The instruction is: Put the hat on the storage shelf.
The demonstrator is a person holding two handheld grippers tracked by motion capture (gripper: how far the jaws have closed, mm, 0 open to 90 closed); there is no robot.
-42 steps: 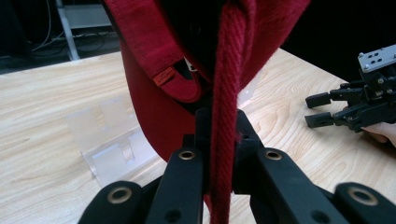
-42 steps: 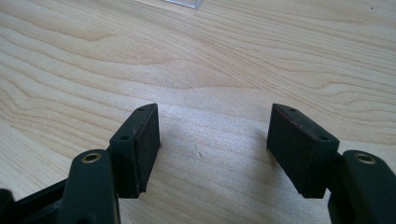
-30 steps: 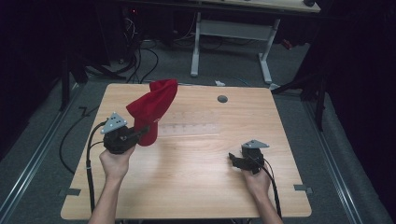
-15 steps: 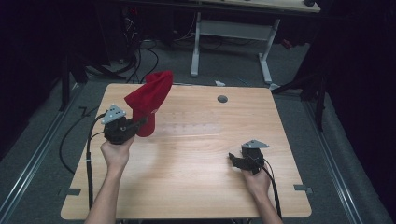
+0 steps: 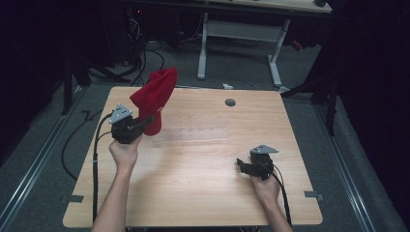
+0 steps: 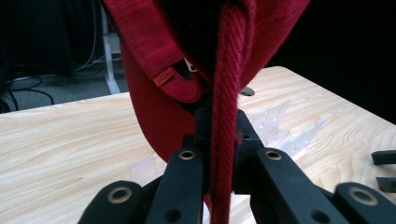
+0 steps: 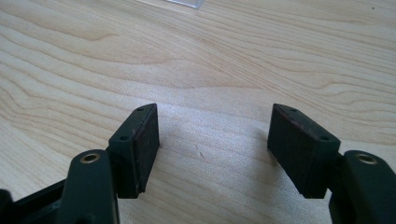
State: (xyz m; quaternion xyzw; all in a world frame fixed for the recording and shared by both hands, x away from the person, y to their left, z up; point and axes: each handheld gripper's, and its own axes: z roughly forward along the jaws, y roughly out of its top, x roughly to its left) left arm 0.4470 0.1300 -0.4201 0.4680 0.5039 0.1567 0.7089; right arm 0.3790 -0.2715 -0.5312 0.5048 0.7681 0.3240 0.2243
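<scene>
Left gripper (image 5: 145,122): I am holding it at the left of the high view, jaws clamping the red cap (image 5: 153,96).
Red cap: it is standing up above my jaws, over the wooden table (image 5: 203,193), toward the upper left.
Clear plastic rack (image 5: 193,134): it is lying just right of the cap.
Right gripper (image 5: 241,166): I am resting it low at the lower right, jaws spread wide, gripping nothing.

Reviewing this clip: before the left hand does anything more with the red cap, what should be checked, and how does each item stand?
1. Left gripper clamped on red fabric cap: ok.
2. Cap lifted off light wooden table: ok.
3. Right gripper open and empty: ok.
4. Right gripper away from clear plastic rack: ok.
5. Rack upright and steady: cannot tell.
</scene>
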